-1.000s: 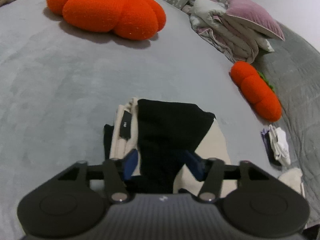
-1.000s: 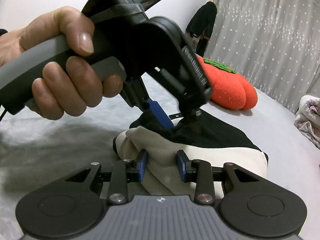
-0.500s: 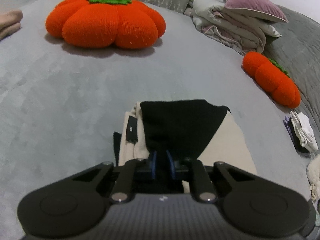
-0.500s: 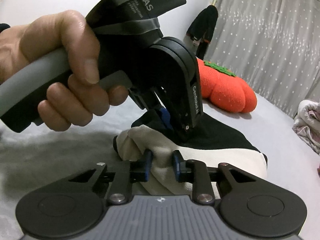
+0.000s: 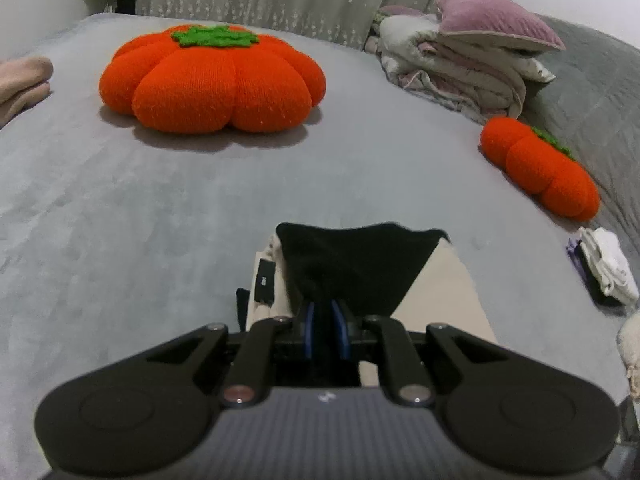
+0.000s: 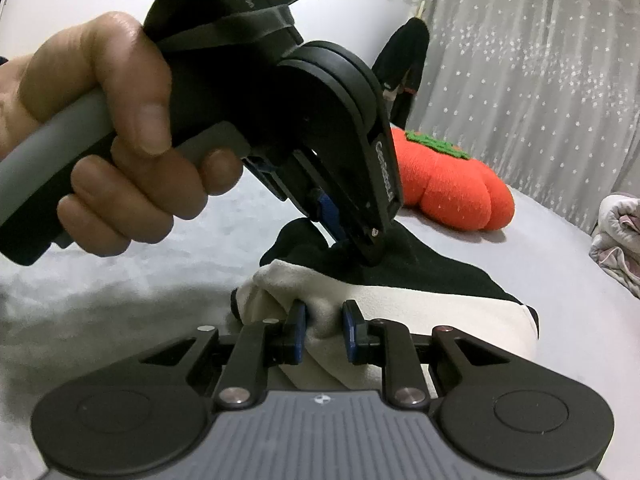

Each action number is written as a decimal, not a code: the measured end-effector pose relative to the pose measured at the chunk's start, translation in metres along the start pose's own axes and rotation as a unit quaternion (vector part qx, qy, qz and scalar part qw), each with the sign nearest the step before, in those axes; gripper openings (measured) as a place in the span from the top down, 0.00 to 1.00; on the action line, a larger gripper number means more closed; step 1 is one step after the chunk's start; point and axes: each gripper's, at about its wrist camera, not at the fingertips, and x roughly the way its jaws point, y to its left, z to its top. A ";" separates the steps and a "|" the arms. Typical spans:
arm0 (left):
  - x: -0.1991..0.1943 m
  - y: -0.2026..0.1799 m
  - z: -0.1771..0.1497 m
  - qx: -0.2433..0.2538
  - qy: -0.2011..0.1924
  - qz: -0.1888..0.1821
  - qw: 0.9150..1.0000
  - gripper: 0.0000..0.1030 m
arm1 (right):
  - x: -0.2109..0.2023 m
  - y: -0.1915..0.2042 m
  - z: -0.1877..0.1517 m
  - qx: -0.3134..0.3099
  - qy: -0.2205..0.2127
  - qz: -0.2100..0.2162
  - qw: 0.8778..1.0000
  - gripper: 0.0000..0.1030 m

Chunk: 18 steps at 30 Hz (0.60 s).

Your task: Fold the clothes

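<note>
With its blue pads squeezed nearly together, my left tool (image 5: pixel 323 330) pinches the black part of the garment (image 5: pixel 360 264), its jaws having just closed on the cloth. My right tool (image 6: pixel 323 330) grips a bunched cream fold of the same garment between narrowly parted pads, just below the left tool. My left hand (image 6: pixel 100 152) wraps the grey handle. Letters "DAS" show on the left tool's body; smaller print there is unreadable. Folded, the garment lies on the grey bed (image 5: pixel 120 208), a black tag (image 5: pixel 265 282) at its edge, pumpkin cushion (image 5: pixel 212 80) beyond.
</note>
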 end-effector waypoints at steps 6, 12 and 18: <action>0.023 0.003 -0.009 0.011 0.026 0.021 0.999 0.89 | 0.004 0.003 -0.002 -0.011 0.015 -0.001 1.000 0.80; 0.010 -0.002 -0.009 0.023 0.012 0.030 0.999 0.89 | 0.002 0.001 -0.001 -0.010 0.014 0.004 1.000 0.80; 0.014 -0.001 -0.010 0.026 0.016 0.039 0.999 0.89 | 0.002 0.002 -0.001 0.000 0.006 0.005 1.000 0.80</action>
